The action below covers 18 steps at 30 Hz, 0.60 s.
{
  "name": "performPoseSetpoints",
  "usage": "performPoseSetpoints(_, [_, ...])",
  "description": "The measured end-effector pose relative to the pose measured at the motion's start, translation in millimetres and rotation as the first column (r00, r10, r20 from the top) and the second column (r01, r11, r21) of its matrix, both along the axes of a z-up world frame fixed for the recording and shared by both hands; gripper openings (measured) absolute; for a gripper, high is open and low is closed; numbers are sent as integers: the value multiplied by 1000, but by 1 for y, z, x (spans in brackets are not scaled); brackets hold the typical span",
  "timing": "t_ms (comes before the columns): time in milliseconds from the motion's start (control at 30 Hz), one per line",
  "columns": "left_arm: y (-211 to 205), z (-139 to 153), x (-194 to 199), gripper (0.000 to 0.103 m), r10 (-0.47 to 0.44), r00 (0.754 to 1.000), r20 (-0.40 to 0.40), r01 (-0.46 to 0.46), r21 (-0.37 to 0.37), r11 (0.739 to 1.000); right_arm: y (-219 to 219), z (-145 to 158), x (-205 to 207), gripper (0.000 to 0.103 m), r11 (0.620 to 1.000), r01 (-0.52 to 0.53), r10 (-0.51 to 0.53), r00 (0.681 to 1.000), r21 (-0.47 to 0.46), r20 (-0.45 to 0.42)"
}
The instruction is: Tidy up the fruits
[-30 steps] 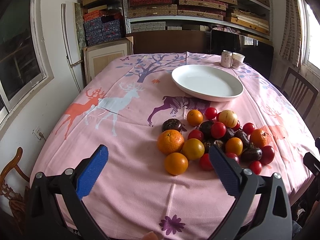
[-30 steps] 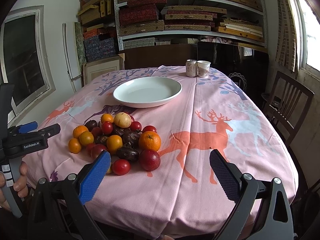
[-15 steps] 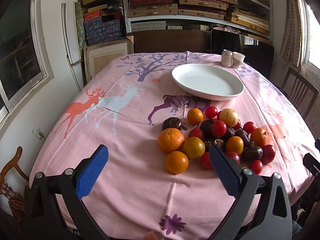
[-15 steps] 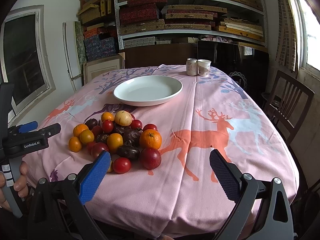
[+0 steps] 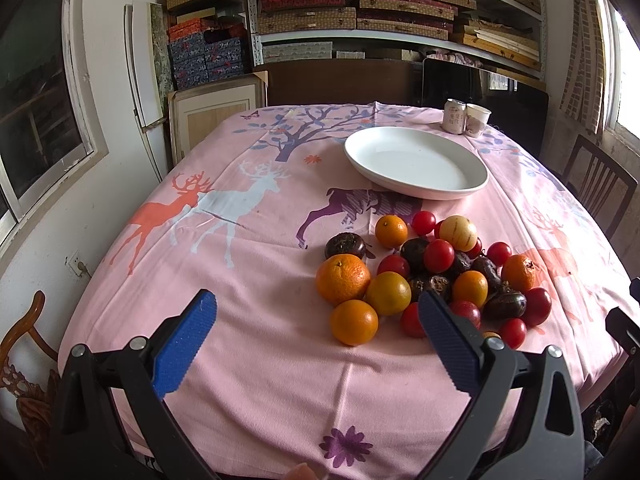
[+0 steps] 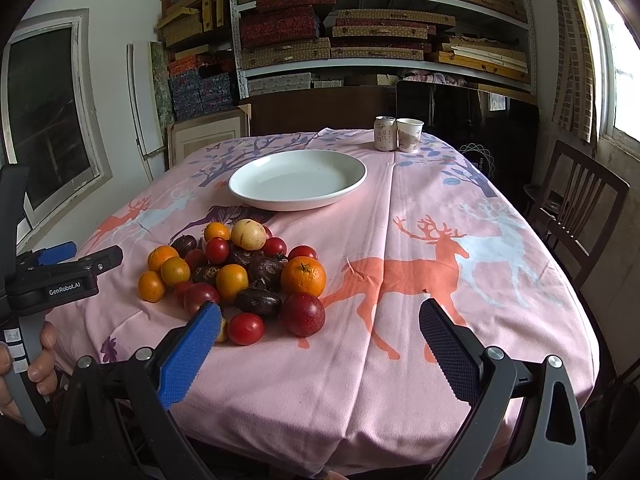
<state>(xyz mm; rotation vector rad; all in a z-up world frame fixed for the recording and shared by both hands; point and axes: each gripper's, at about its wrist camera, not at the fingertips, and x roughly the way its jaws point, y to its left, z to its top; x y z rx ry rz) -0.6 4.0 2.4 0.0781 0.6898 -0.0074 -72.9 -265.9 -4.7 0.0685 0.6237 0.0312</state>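
Fruits (image 5: pixel 432 276): mixed pile on desk (image 5: pixel 248 280), near white plate (image 5: pixel 416 162). Left gripper (image 5: pixel 316 344), right gripper (image 6: pixel 320 344): jaws wide, holding nothing.

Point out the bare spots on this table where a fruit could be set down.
The white plate is empty. Bare cloth lies right of the fruit pile, over the orange deer print, and left of the pile toward the window. It is crowded inside the pile.

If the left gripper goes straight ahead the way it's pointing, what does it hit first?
Probably the nearest orange, at the near edge of the fruit pile. The open left gripper has only bare tablecloth before it; depth is uncertain.
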Motion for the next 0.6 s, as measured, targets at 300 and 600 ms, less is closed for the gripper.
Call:
performPoseSetpoints(300, [0, 0, 0, 99, -1, 1000, 1, 1, 0, 1000, 0, 0, 0, 99, 1000, 0, 0, 1000, 0, -1])
performPoseSetpoints(600, [-2, -13, -5, 99, -36, 999, 15, 36, 33, 999, 0, -5, 1, 99, 1000, 0, 0, 1000, 3, -16])
